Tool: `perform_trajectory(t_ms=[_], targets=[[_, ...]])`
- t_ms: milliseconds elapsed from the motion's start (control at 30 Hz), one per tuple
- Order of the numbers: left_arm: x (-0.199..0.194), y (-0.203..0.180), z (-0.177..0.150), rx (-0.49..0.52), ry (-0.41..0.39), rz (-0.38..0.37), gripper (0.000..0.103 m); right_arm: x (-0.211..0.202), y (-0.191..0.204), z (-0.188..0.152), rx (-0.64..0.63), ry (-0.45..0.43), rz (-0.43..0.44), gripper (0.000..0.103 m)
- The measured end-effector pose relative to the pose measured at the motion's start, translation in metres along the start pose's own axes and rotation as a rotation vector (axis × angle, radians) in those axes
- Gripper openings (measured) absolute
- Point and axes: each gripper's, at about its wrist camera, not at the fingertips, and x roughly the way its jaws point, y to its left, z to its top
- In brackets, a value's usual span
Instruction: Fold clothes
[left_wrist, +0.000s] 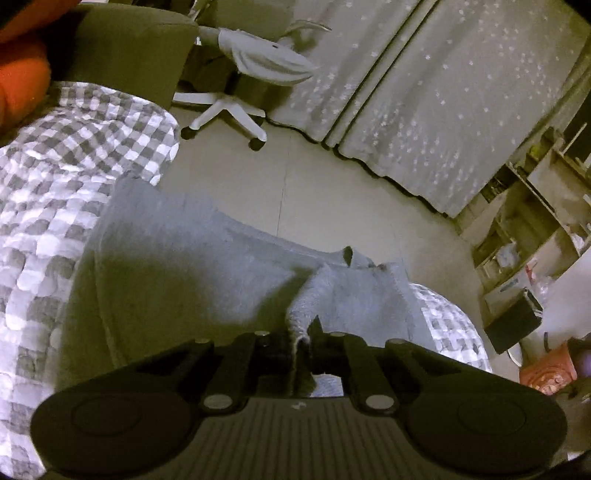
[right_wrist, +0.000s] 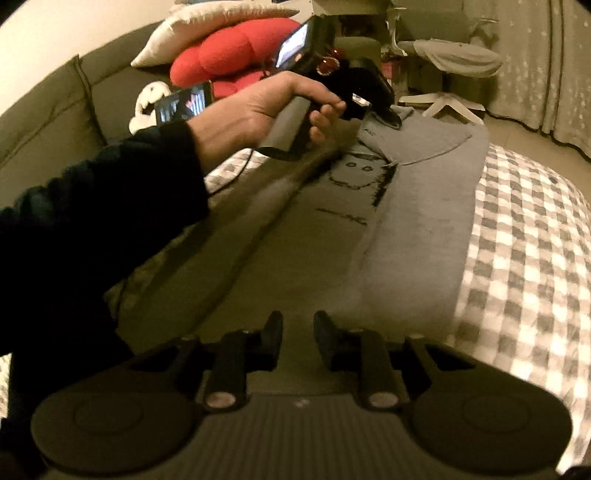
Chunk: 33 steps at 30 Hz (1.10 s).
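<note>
Left tongs (left_wrist: 303, 339) clamped on the grey fleece sweatshirt (right_wrist: 424, 221), lifting a fold off the checked bed quilt (right_wrist: 524, 251); right tongs (right_wrist: 298, 332) hover apart, empty.

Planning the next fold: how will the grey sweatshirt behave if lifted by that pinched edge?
Probably floppy: the grey sweatshirt already creases where the left gripper pinches it. Its thick fleecy edge suggests some weight, so the rest would likely drag over the checked bedcover and sag without the open right gripper.

1. Sweatshirt (right_wrist: 424, 229) spread flat on the checked bedcover (right_wrist: 524, 266).
2. Left gripper (right_wrist: 388, 118) at its far end, right gripper (right_wrist: 298, 328) at its near end.
3. Cushions (right_wrist: 229, 55) behind, office chair (left_wrist: 236, 110) beyond the bed.
</note>
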Motion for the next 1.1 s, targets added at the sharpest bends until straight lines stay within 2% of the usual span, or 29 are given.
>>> perform_trajectory(t_ms=[67,133,200,267,300,333,400,500,600,700,800,900,1033,1067,1100], targets=[[0.003,0.005,0.001,-0.031,0.006,-0.016,0.008,-0.005,0.004,-0.008,0.014,-0.019,-0.005,0.027],[0.005,0.007,0.001,-0.048,0.008,-0.031,0.008,-0.011,0.009,-0.015,0.028,-0.039,-0.01,0.036],[0.006,0.007,0.001,-0.044,0.006,-0.036,0.008,-0.016,0.013,-0.023,0.042,-0.058,-0.015,0.038],[0.006,0.007,0.001,-0.034,0.004,-0.04,0.008,-0.031,0.01,-0.03,0.062,-0.111,-0.049,0.047],[0.006,0.007,0.002,-0.03,0.003,-0.041,0.008,-0.037,0.006,-0.031,0.08,-0.133,-0.069,0.057],[0.006,0.007,0.002,-0.029,0.004,-0.04,0.008,-0.039,-0.002,-0.03,0.106,-0.133,-0.088,0.057],[0.006,0.009,0.002,-0.038,0.009,-0.035,0.008,-0.035,-0.019,-0.03,0.166,-0.098,-0.113,0.056],[0.005,0.011,0.001,-0.053,0.011,-0.04,0.008,-0.022,-0.024,-0.037,0.187,-0.031,-0.101,0.036],[0.003,0.011,0.001,-0.053,0.005,-0.041,0.008,-0.025,-0.003,-0.042,0.098,-0.022,-0.093,0.036],[0.003,0.009,0.001,-0.045,0.003,-0.036,0.008,-0.036,0.022,-0.042,0.0,-0.018,-0.037,0.035],[0.003,0.011,0.001,-0.053,0.005,-0.037,0.008,-0.032,0.043,-0.043,-0.085,0.018,-0.08,0.035],[0.002,0.011,0.001,-0.055,0.003,-0.038,0.007,-0.021,0.047,-0.046,-0.076,0.054,-0.075,0.034],[0.002,0.011,-0.001,-0.049,0.0,-0.035,0.007,-0.018,0.048,-0.049,-0.073,0.047,-0.092,0.034],[0.002,0.01,-0.001,-0.048,-0.001,-0.035,0.007,-0.018,0.049,-0.05,-0.072,0.045,-0.106,0.033],[0.002,0.01,-0.001,-0.046,-0.003,-0.035,0.007,-0.017,0.05,-0.05,-0.071,0.045,-0.122,0.027]])
